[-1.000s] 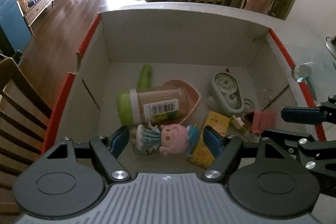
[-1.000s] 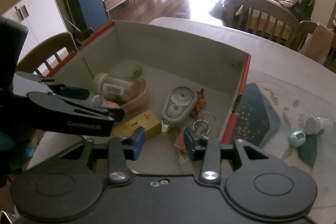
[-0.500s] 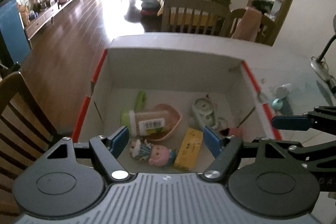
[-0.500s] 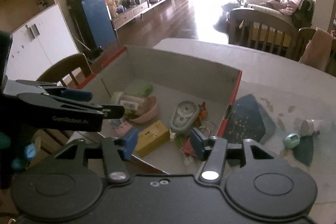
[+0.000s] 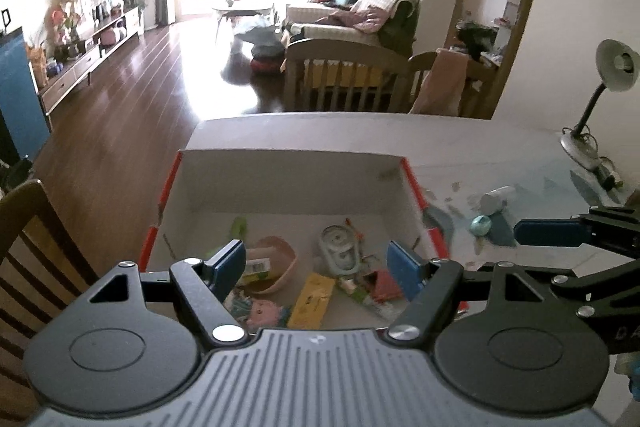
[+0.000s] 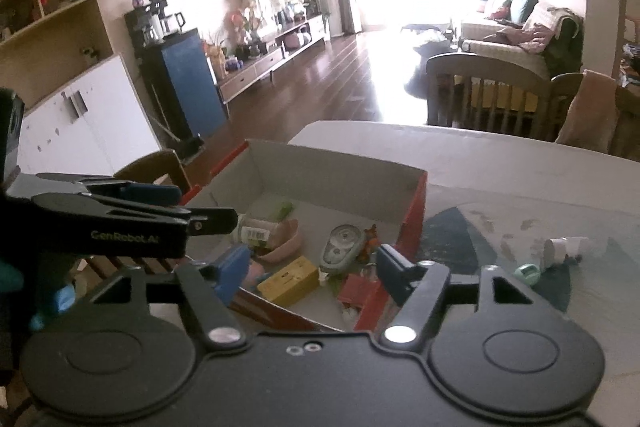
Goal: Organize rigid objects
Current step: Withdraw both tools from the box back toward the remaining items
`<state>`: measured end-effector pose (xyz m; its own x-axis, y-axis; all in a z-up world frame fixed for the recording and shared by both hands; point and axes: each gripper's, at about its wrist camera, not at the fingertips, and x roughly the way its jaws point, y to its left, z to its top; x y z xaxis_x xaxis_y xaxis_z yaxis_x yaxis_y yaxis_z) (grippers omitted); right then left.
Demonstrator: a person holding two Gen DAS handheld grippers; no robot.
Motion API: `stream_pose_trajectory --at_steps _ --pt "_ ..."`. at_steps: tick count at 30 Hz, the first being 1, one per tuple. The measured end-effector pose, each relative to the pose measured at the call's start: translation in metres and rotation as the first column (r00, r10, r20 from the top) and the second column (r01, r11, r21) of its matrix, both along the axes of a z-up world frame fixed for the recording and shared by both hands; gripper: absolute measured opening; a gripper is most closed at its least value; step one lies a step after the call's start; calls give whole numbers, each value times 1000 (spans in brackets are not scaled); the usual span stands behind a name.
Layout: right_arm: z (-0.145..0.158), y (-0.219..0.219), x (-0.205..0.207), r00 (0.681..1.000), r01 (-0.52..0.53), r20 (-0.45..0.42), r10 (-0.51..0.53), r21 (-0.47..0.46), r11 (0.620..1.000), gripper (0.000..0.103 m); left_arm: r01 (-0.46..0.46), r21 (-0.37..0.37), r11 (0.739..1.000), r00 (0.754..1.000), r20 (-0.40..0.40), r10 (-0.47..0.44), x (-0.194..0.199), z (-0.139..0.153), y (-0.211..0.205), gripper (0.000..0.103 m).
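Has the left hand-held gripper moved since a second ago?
Yes. The left hand-held gripper has pulled up and back from the box, which now looks smaller and farther below.

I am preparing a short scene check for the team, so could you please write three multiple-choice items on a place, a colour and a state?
1. Where is the small teal object?
A. in the box
B. on the table outside the box
C. on a chair

2. What colour is the flat carton in the box?
A. yellow
B. black
C. purple

3. How is the left gripper?
A. shut on a toy
B. open and holding nothing
C. shut on the box wall

Answers: 1 B, it lies beyond the red box edge; 2 A, its faces are yellow; 3 B, its blue pads stand wide apart.
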<state>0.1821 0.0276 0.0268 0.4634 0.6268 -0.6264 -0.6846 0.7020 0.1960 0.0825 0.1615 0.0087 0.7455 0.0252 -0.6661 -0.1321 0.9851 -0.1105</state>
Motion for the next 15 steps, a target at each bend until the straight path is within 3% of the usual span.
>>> stream_pose_trajectory --at_steps 2,8,15 --pt "2 -10 0 1000 8 1 -8 15 1000 79 4 -3 1000 1000 9 -4 -1 2 -8 87" --pt "7 -47 2 999 27 21 -28 29 999 89 20 -20 1000 1000 16 -20 7 4 -38 88" --pt "5 -96 17 996 65 53 -66 7 998 90 56 -38 998 998 26 -55 25 0 -83 91"
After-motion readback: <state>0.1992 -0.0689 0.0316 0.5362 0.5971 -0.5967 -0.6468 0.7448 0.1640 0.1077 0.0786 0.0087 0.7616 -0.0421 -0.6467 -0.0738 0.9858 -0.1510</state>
